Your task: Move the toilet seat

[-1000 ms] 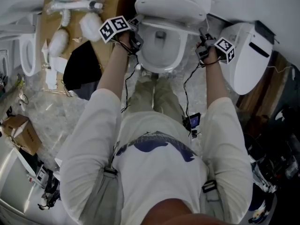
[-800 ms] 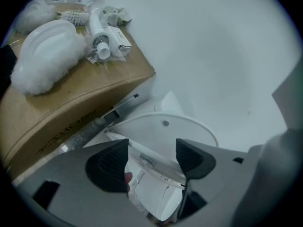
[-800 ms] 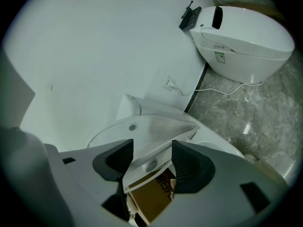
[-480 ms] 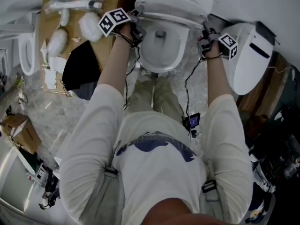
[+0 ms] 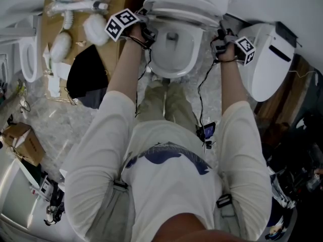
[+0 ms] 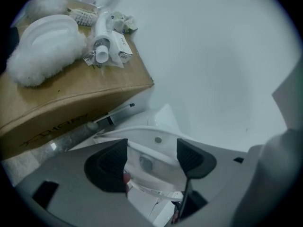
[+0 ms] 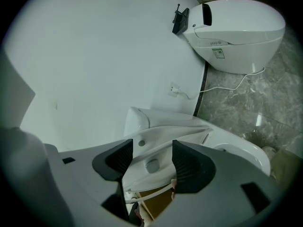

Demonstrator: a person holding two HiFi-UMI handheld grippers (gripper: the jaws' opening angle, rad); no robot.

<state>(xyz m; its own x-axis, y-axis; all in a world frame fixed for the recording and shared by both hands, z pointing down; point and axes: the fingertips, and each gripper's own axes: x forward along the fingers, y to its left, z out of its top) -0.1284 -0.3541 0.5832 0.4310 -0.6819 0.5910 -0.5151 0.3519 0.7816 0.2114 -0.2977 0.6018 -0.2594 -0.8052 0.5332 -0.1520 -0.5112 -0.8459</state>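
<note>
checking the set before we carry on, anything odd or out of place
Nothing looks spilled or broken. But a second toilet stands askew at the right, its cord trailing across the floor, and a cardboard box left of the open toilet carries loose pipe parts and white padding.

Two grippers (image 6: 151,157) (image 7: 150,161), three white toilets (image 5: 157,59) (image 5: 267,59) (image 5: 30,59), two cardboard boxes (image 6: 71,93) (image 5: 22,142), one person (image 5: 171,175)

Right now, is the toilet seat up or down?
Up, at least partway: in the right gripper view the seat tilts clear of the bowl, with its underside bumper showing.
</note>
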